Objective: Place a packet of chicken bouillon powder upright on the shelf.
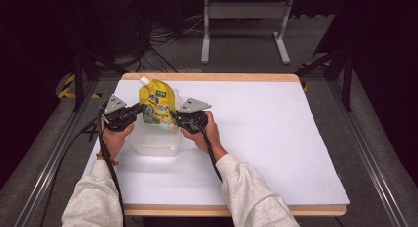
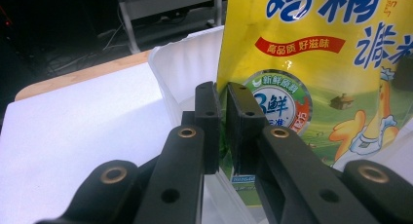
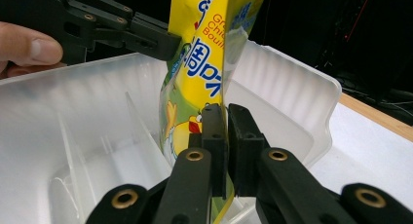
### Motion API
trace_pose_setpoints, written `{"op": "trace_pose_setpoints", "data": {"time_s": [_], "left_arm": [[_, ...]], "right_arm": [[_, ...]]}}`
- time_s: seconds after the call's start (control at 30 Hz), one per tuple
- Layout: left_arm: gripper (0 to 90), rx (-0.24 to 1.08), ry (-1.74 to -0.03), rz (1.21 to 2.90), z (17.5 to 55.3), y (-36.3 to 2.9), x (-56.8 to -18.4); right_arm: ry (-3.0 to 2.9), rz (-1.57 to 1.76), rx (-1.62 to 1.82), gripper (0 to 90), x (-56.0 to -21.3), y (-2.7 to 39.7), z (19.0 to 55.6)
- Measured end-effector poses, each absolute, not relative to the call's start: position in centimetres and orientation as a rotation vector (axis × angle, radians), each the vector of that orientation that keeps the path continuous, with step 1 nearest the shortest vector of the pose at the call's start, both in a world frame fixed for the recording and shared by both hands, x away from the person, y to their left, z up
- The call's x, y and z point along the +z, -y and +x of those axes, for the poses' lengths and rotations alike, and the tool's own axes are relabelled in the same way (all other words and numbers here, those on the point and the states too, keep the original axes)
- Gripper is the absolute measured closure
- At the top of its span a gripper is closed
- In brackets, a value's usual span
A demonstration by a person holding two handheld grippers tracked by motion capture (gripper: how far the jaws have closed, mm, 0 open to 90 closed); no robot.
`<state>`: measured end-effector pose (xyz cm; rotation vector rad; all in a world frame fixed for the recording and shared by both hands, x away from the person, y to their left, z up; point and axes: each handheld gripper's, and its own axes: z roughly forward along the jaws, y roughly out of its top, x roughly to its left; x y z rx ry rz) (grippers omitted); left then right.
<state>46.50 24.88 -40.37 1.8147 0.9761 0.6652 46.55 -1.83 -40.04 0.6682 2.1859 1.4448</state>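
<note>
Yellow spouted pouch held upright over the clear plastic bin, each side seam clamped by the left tool and right tool. Soft, pliable and probably slippery, it is best gripped at its flat sealed edges.

The pouch is glossy yellow printed plastic film, and the bin is smooth, translucent white plastic. The table has a matt white top edged in pale wood, and the jaws are matt black plastic with brass-coloured rivets.
</note>
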Motion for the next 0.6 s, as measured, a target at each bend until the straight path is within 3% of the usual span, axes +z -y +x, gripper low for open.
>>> {"op": "trace_pose_setpoints", "data": {"time_s": [0.6], "left_arm": [[83.3, 0.683, -0.995, 1.822, 46.2, -24.6, -40.1]], "right_arm": [[-2.176, 0.648, 1.427, 79.4, -39.1, 2.5, 46.0]]}}
